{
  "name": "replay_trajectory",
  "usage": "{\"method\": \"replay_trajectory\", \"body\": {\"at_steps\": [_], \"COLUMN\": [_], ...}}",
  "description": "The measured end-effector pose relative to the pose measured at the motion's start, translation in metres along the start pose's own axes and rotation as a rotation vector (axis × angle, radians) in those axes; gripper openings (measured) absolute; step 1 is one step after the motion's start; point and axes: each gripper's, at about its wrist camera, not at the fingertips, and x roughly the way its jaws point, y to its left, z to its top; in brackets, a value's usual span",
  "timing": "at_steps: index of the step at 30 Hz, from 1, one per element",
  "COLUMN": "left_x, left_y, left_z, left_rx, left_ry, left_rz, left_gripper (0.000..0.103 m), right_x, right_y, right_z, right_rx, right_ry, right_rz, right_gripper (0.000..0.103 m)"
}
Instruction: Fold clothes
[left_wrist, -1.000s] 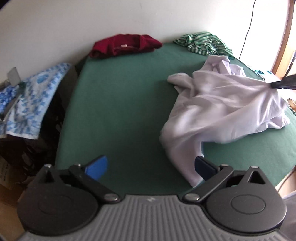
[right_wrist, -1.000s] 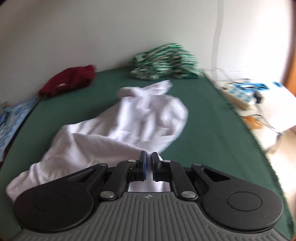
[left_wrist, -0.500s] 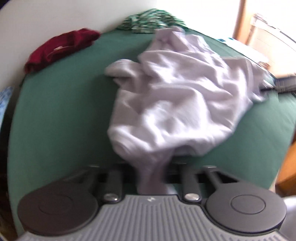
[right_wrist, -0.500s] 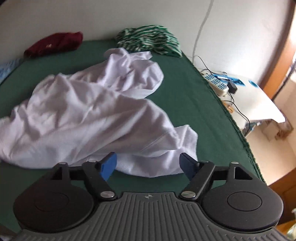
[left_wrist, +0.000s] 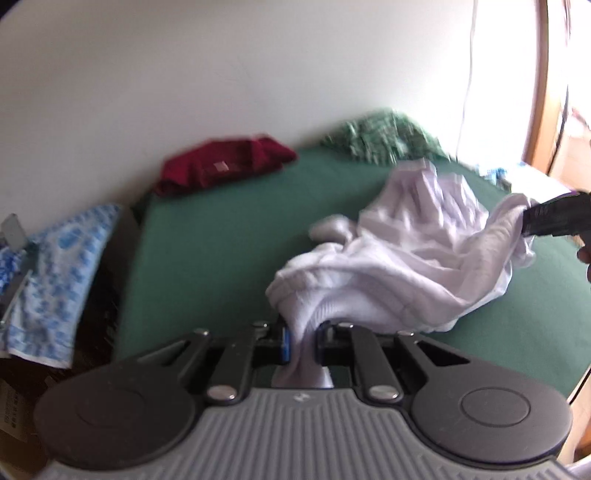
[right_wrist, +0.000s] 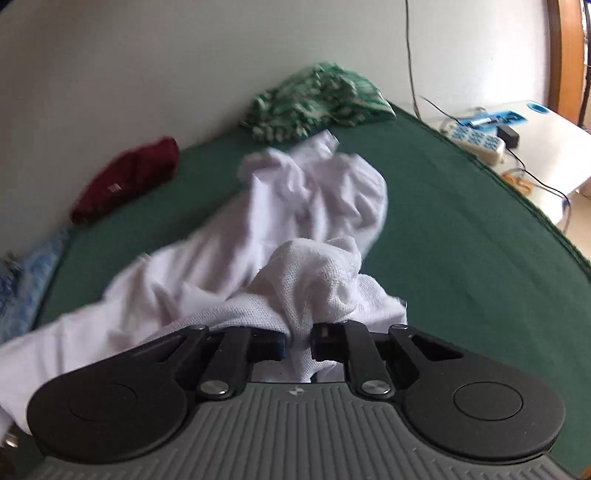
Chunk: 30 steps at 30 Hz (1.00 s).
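No writing can be read; the pale tag on the dark red garment (left_wrist: 221, 166), which lies at the far left corner of the green surface (left_wrist: 207, 258), is blurred. Only the left wrist view shows the blue-and-white patterned cloth (left_wrist: 55, 277) draped off the surface's left edge in full. The left tongs (left_wrist: 301, 339) are clamped on a bunched end of the white garment (left_wrist: 406, 258), a soft, crumpled knit spread across the middle of the surface. At that view's right edge the right tongs (left_wrist: 526, 221) grip the garment's other end. A green-and-white striped garment (right_wrist: 317, 99) lies heaped at the far edge. In the right wrist view the right tongs are closed on a wad of the fabric with a fine mesh weave. Only this view shows the white power strip (right_wrist: 476, 142) and cables beyond the surface's right edge.
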Motion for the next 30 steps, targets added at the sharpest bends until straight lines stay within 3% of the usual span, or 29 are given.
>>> {"method": "replay_trajectory", "body": {"at_steps": [3, 4, 5, 6, 8, 9, 13, 17, 19, 20, 23, 25, 26, 28, 29, 30], "left_x": [-0.030, -0.041, -0.048, -0.053, -0.045, -0.040, 0.004, 0.035, 0.045, 0.053, 0.066, 0.076, 0.086, 0.099, 0.105, 0.109], "left_y": [0.009, 0.009, 0.007, 0.005, -0.005, -0.010, -0.042, -0.057, -0.063, -0.066, -0.085, -0.106, -0.113, -0.117, -0.118, -0.115], "left_z": [0.017, 0.022, 0.024, 0.026, 0.018, 0.014, -0.019, -0.053, -0.063, -0.063, -0.064, -0.065, -0.065, -0.059, -0.055, -0.051], "left_rx": [-0.018, -0.014, -0.008, -0.002, 0.013, 0.020, 0.128, 0.271, 0.352, 0.378, 0.449, 0.502, 0.517, 0.484, 0.466, 0.430], "left_ry": [-0.095, -0.136, -0.165, -0.192, -0.187, -0.183, -0.019, 0.120, 0.161, 0.173, 0.148, 0.142, 0.163, 0.181, 0.189, 0.203], "left_rz": [0.011, 0.001, -0.022, -0.047, -0.099, -0.125, -0.184, -0.149, -0.119, -0.116, -0.103, -0.039, -0.009, 0.025, 0.042, 0.059], "left_gripper": [0.018, 0.024, 0.038, 0.056, 0.077, 0.079, 0.078, 0.080, 0.081, 0.081, 0.084, 0.082, 0.072, 0.058, 0.041, 0.016], "right_x": [-0.050, -0.067, -0.084, -0.096, -0.112, -0.116, -0.106, -0.091, -0.091, -0.091, -0.084, -0.075, -0.070, -0.067, -0.068, -0.070], "right_y": [0.006, 0.003, -0.002, -0.008, -0.021, -0.030, -0.078, -0.113, -0.117, -0.115, -0.104, -0.094, -0.089, -0.079, -0.075, -0.074], "right_z": [0.033, 0.043, 0.050, 0.056, 0.060, 0.060, 0.038, 0.000, -0.017, -0.024, -0.030, -0.036, -0.039, -0.048, -0.052, -0.053], "right_rx": [0.035, 0.047, 0.059, 0.062, 0.049, 0.052, 0.102, 0.129, 0.130, 0.120, 0.051, -0.007, -0.036, -0.103, -0.133, -0.153], "right_ry": [-0.155, -0.213, -0.270, -0.311, -0.355, -0.355, -0.226, -0.072, -0.040, -0.029, 0.027, 0.079, 0.106, 0.143, 0.150, 0.147], "right_rz": [0.149, 0.175, 0.179, 0.156, 0.048, -0.016, -0.330, -0.560, -0.595, -0.577, -0.491, -0.415, -0.377, -0.328, -0.312, -0.302], "right_gripper": [0.013, 0.013, 0.013, 0.013, 0.013, 0.013, 0.015, 0.024, 0.034, 0.044, 0.052, 0.054, 0.060, 0.062, 0.062, 0.062]}}
